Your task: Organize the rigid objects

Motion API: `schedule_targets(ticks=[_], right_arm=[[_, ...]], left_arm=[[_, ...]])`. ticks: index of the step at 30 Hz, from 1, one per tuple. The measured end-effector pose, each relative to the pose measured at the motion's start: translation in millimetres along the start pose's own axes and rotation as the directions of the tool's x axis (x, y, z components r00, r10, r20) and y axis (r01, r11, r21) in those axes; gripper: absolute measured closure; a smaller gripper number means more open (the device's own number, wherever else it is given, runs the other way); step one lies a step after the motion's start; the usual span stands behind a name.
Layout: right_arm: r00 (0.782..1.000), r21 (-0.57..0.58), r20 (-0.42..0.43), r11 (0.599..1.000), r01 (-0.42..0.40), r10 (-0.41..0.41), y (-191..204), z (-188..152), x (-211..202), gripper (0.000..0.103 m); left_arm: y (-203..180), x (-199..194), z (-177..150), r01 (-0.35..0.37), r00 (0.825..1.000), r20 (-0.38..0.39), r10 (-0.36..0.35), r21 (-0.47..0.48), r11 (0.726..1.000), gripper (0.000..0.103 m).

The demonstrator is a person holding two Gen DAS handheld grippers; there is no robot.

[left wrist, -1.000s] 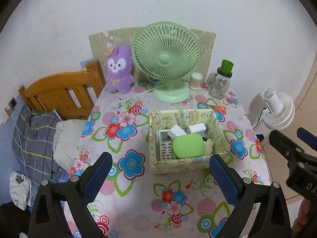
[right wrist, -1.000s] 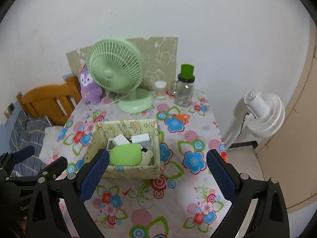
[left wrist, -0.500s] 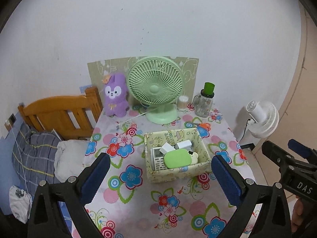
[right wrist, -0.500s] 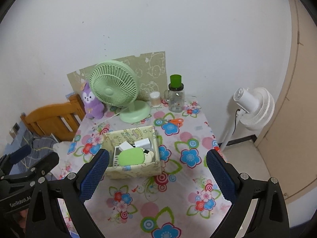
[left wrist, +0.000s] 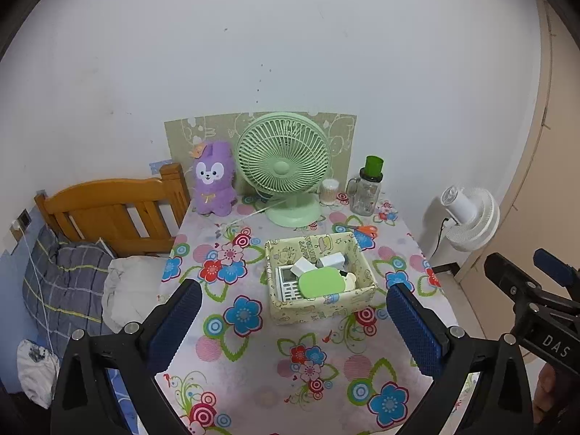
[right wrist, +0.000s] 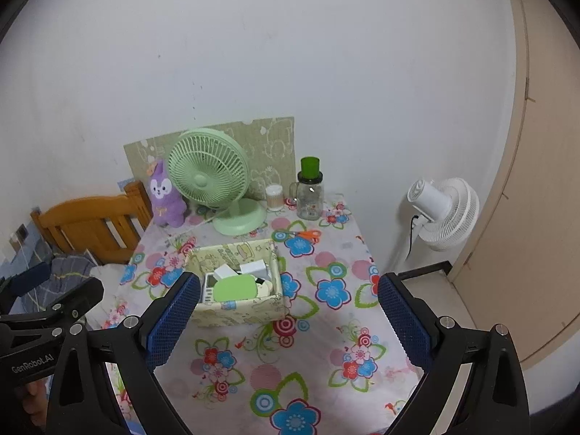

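Observation:
A pale yellow patterned box (left wrist: 322, 306) (right wrist: 239, 313) stands mid-table on the flowered cloth. Inside lie a green oval case (left wrist: 320, 282) (right wrist: 235, 289), a white calculator-like device (left wrist: 286, 282), and white blocks (left wrist: 331, 261) (right wrist: 253, 266). Orange-handled scissors (left wrist: 364, 230) (right wrist: 308, 234) lie on the cloth behind the box. My left gripper (left wrist: 293, 320) hangs open, high above the table's near half, holding nothing. My right gripper (right wrist: 288, 317) is open too and empty, raised over the near right part of the table.
At the back stand a green desk fan (left wrist: 284, 166), a purple plush (left wrist: 213, 177), a cotton-swab jar (left wrist: 329, 192) and a green-capped bottle (left wrist: 368, 190). A wooden bed frame (left wrist: 108, 210) with bedding lies left; a white floor fan (left wrist: 467, 214) stands right.
Both grippers have pulled back and up from the table, so the box and fan look smaller and farther. Both stay open and empty.

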State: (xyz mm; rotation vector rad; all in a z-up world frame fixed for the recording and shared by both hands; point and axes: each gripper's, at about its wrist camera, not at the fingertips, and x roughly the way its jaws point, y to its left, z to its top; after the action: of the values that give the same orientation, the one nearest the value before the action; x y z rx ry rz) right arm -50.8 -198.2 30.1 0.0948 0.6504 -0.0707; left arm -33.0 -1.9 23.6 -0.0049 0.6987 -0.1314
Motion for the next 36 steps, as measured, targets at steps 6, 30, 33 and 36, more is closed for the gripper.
schedule_targets(ticks=[6,30,33,36], right_arm=[[1.000,0.000,0.023,1.000,0.006,-0.006,3.2,-2.1,-7.5,0.004],[0.998,-0.009,0.058,1.000,-0.012,0.012,10.9,2.1,-12.9,0.000],[0.998,-0.008,0.053,1.000,-0.019,0.020,12.0,2.3,-11.6,0.000],[0.998,-0.012,0.054,1.000,-0.015,0.015,13.8,3.0,-11.5,0.000]], left_arm=[[0.6,-8.2,-3.5,0.017,1.000,0.006,-0.018,0.006,1.000,0.000],[0.4,-16.1,-1.5,-0.015,0.999,0.033,0.014,0.027,1.000,0.000],[1.3,-15.9,-1.0,-0.030,0.999,0.033,0.029,0.024,0.999,0.000],[1.0,-16.8,-0.7,-0.047,0.998,0.039,0.046,0.030,0.998,0.000]])
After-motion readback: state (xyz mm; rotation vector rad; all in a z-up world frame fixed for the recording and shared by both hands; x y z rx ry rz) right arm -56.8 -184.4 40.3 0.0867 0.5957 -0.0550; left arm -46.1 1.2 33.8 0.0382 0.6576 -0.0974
